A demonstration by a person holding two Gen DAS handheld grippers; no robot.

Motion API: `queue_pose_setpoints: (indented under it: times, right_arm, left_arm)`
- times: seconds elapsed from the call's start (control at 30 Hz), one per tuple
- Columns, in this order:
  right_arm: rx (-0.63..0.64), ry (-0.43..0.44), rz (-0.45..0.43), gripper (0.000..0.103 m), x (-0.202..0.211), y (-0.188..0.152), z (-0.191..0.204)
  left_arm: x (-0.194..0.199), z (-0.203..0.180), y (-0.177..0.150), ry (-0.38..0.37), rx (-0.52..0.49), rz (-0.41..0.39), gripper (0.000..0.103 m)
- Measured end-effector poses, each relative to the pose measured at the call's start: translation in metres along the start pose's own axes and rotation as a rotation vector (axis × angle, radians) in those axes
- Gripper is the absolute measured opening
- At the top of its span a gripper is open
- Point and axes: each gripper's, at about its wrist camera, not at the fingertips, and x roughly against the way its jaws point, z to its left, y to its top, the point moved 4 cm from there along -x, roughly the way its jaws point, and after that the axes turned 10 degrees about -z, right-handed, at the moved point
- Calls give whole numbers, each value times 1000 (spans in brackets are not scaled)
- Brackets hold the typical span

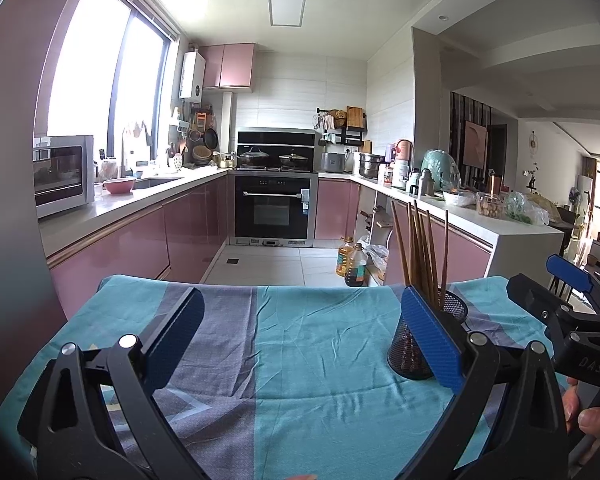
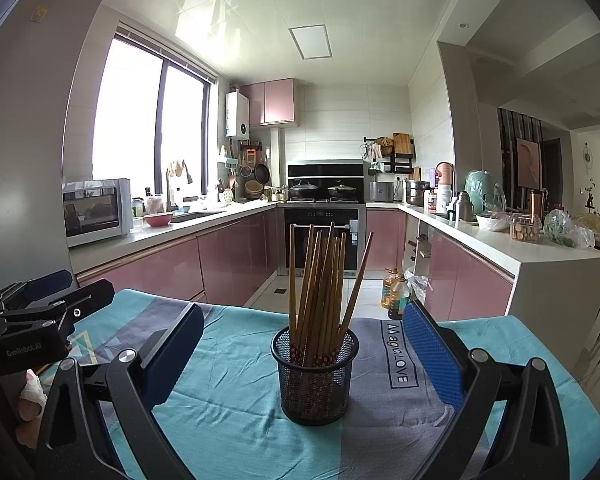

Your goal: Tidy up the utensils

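Observation:
A black mesh cup stands upright on the table's teal and grey cloth. It holds several brown wooden chopsticks, tips down. My right gripper is open and empty, its blue pads on either side of the cup and a little nearer than it. In the left wrist view the cup and chopsticks sit just behind the right pad. My left gripper is open and empty over bare cloth, left of the cup. The right gripper shows at that view's right edge.
The table's far edge drops to a tiled kitchen floor. Two oil bottles stand on the floor beyond. Pink cabinets and counters run along both sides, with an oven at the back. The left gripper's body shows at the left edge.

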Motion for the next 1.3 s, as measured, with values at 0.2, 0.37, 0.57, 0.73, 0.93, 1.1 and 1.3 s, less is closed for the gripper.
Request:
queue_pose_setpoints:
  times: [0.2, 0.37, 0.57, 0.73, 0.93, 1.1, 1.3]
  right_arm:
    - [-1, 5, 1, 97, 0, 0, 0]
    - [-2, 8, 1, 97, -1, 0, 0]
    - [-2, 11, -1, 97, 0, 0, -1]
    - [-2, 11, 0, 97, 1, 0, -3]
    - [-3, 11, 0, 97, 1, 0, -3]
    - [-4, 10, 0, 97, 1, -1, -3]
    - [-6, 10, -2, 97, 2, 0, -4]
  left_arm:
    - [0, 0, 0, 2, -2, 0, 97]
    - [0, -1, -1, 2, -3, -2, 97]
    - [0, 0, -1, 1, -2, 0, 97]
    - [0, -1, -1, 1, -1, -1, 97]
    - [0, -1, -2, 0, -2, 0, 97]
    - [0, -2, -1, 0, -3, 0, 97]
    - [0, -2, -1, 0, -4, -1, 97]
